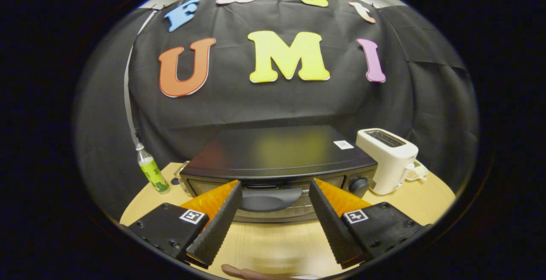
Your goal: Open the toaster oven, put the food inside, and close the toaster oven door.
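Claw (275, 194) wide open, empty — toaster oven (279, 167) handle (269, 199) between fingers, door seemingly shut.

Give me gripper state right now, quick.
Gripper: open, holding nothing; its fingers are spread wide in front of the toaster oven, either side of the door handle, not touching it.

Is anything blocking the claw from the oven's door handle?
Nothing visible. The open claw faces the black toaster oven, whose dark curved door handle sits just ahead between its fingers, with bare wooden table below.
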The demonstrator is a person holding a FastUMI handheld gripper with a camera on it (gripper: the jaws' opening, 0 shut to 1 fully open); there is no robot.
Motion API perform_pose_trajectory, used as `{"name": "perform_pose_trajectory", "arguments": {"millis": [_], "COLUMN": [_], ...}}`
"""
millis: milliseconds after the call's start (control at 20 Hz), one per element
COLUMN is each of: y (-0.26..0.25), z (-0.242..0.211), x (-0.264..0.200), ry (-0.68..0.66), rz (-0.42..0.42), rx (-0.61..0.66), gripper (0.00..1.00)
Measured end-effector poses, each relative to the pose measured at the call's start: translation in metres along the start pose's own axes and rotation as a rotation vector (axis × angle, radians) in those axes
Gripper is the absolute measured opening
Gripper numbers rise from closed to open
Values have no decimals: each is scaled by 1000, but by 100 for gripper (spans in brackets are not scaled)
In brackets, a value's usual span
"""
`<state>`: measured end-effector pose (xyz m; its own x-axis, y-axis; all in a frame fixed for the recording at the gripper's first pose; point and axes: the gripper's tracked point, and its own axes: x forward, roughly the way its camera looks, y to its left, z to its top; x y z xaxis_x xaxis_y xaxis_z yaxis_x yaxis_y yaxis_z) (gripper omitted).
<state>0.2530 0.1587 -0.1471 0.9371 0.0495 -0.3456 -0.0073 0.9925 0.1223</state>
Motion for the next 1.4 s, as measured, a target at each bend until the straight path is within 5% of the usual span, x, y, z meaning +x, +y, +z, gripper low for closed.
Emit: {"name": "perform_pose_trajectory", "arguments": {"millis": [550, 900, 1400], "y": [4, 4, 0], "z": [2, -9, -52], "x": [24, 18, -30], "ry": [77, 88, 83], "rz": [-29, 51, 25], "rx": [17, 155, 56], "gripper": [100, 100, 100]}}
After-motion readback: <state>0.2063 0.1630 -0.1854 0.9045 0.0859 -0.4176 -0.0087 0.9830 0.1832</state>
